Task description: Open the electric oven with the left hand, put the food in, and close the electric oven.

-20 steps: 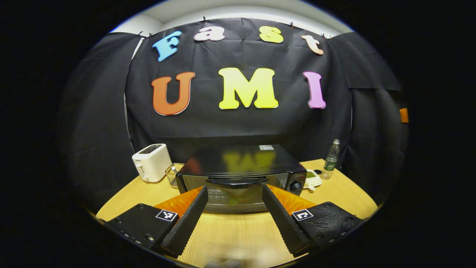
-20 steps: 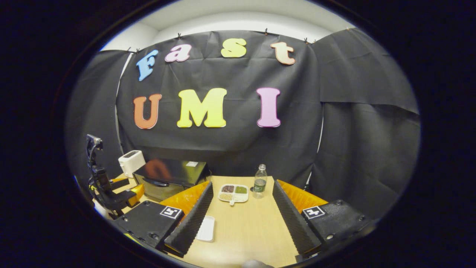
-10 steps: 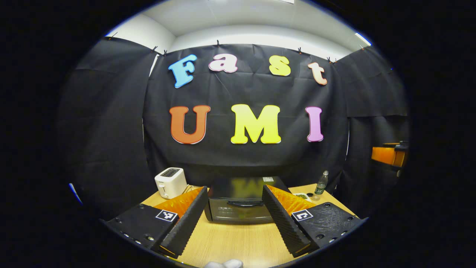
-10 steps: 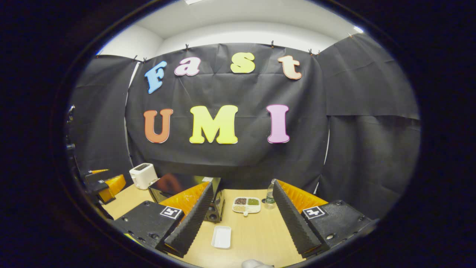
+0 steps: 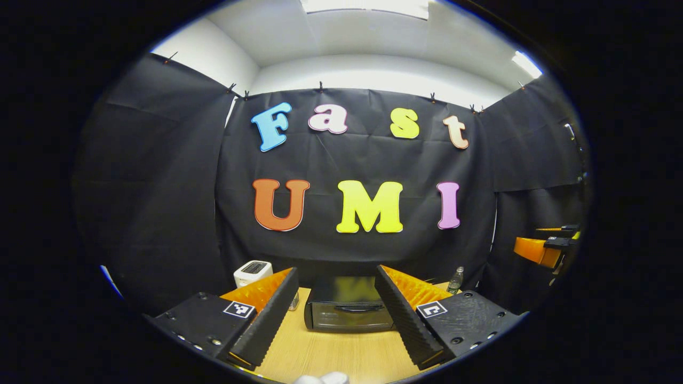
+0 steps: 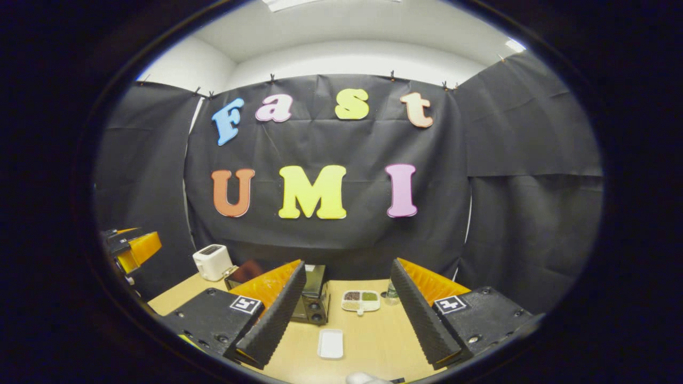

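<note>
I see the oven [image 5: 349, 309] straight ahead of my left tongs [image 5: 336, 312], door shut, handle lying sideways. Both tongs are spread wide and hold nothing; my right tongs [image 6: 347, 314] sit farther off.

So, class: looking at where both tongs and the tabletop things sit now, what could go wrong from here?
1. The black electric oven has its door shut, and the open left tongs are far from its handle; a reach from here may miss it.
2. The small white rectangular tray, the white divided dish of grains and the clear plastic bottle lie near the open right tongs and could get knocked.
</note>
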Motion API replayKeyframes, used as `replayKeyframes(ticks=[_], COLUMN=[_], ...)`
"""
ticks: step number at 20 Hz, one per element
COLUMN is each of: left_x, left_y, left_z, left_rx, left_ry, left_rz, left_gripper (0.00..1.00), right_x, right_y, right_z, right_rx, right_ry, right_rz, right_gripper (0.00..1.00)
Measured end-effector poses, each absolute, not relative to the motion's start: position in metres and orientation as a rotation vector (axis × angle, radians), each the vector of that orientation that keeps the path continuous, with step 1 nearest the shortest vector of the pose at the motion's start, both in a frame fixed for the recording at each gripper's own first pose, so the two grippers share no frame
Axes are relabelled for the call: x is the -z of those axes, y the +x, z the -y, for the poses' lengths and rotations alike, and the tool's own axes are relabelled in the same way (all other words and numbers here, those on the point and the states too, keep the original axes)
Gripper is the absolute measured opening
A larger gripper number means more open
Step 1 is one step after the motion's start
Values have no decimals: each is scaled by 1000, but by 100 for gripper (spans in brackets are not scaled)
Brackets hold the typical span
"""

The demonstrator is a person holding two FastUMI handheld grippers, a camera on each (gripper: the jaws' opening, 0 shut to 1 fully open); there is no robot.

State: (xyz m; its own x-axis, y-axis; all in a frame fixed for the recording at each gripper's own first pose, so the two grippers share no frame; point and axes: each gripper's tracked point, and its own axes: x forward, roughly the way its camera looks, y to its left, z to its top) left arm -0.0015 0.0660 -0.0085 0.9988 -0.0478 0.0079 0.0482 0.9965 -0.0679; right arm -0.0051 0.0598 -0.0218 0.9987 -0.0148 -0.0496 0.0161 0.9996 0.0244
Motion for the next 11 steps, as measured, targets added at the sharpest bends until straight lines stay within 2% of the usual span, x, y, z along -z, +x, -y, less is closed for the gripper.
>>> replayKeyframes(ticks=[11], left_x=[1], left_y=[0], left_z=[-69], left_rx=[81], left_ry=[-64], left_rz=[12], left_gripper=[95], right_x=[10], right_y=[-15], right_z=[-65], right_rx=[34], right_ry=[30], right_rz=[-23], right_gripper=[95])
